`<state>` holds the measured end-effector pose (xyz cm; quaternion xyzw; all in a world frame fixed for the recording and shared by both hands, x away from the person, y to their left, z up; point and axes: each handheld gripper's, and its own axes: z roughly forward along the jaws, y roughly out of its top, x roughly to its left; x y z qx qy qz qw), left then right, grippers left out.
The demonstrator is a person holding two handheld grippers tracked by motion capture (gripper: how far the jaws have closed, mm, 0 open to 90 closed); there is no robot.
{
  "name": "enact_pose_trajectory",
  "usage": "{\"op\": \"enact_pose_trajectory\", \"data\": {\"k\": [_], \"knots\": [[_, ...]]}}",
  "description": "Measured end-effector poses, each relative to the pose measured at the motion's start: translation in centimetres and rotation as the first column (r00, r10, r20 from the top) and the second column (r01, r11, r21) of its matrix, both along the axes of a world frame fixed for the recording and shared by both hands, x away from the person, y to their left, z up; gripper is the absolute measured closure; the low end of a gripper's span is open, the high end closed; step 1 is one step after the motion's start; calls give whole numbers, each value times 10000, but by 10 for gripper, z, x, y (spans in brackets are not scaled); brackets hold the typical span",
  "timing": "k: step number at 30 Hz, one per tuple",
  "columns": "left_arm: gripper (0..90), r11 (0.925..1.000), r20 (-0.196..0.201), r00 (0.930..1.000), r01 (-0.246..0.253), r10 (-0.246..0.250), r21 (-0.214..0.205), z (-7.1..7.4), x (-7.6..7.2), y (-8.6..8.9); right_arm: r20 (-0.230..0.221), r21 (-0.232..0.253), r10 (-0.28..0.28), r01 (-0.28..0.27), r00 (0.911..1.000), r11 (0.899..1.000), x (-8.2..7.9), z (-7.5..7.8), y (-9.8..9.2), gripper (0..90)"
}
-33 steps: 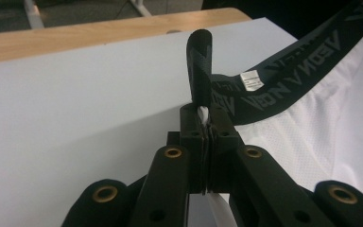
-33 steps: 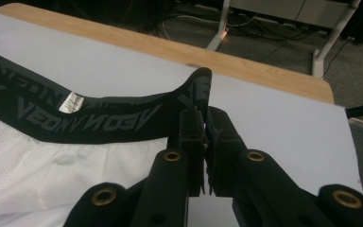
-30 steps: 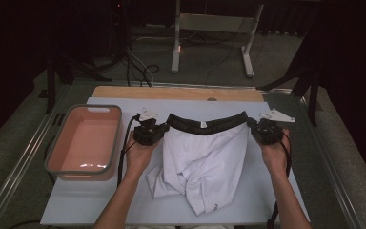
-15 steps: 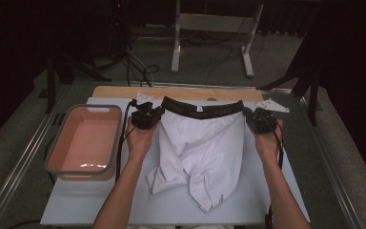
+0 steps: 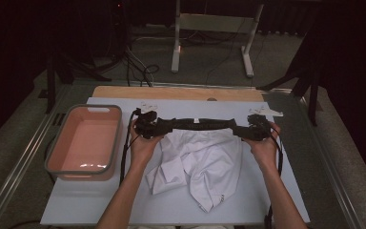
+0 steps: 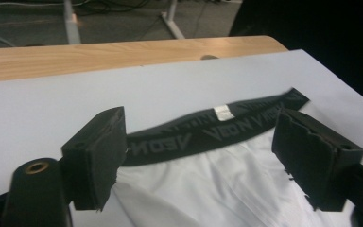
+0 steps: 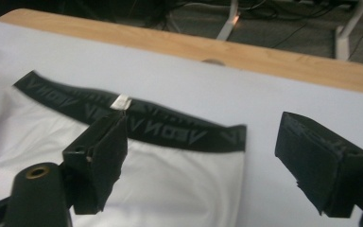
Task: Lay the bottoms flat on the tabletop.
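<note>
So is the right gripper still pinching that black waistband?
Apart. In the right gripper view, the right gripper has just opened; the waistband lies flat beyond its jaws.

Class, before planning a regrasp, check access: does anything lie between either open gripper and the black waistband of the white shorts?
Nothing visible does. The left gripper and right gripper both stand open right at the waistband, with just white fabric and bare table around it.

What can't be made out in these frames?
- High view: both pairs of jaws sit dark against the black waistband, so their gap is unreadable.
- Left gripper view: waistband lettering blurred; the white underwear is cut off by the bottom edge.
- High view: folds hide the lower underwear's layout.
</note>
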<state>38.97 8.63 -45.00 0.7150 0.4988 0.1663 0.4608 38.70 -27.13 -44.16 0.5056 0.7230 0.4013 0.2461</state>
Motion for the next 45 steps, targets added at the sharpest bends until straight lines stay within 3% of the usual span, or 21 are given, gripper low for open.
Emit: {"op": "enact_pose_trajectory", "data": {"k": [5, 9, 19, 22, 30, 40, 42, 45], "knots": [[163, 9991, -9, 9992, 408, -408, 118, 0, -10, -5, -98, -12, 228, -228, 9997, 9997, -12, -1, 0, 157], [159, 9965, 88, 9966, 822, -821, -127, 1, -24, -8, -142, 140, 275, -273, 9995, 9995, -31, -5, -1, 150], [163, 9879, 432, 9876, 1524, -1511, -290, -6, -69, -18, -66, 67, 470, -470, 9989, 9989, -69, -17, 1, 148], [208, 9895, 633, 9880, 1428, -1412, -208, -12, -83, -19, -64, 90, 404, -403, 9992, 9991, -80, -23, 0, 151], [216, 9820, 241, 9823, 1864, -1857, -307, -28, -101, -26, -487, 23, 182, -181, 9986, 9998, -101, -36, -8, 189], [250, 9706, -88, 9708, 2395, -2397, -225, -30, -113, -37, -1004, 455, 156, -111, 9948, 9989, -119, -42, -24, 286], [261, 9672, -77, 9675, 2526, -2529, -262, -31, -117, -38, -1138, 676, 192, -116, 9933, 9976, -122, -44, -25, 304], [271, 9598, -194, 9598, 2796, -2801, -236, -34, -123, -43, -1199, 539, 268, -205, 9924, 9983, -124, -47, -25, 318]]}}
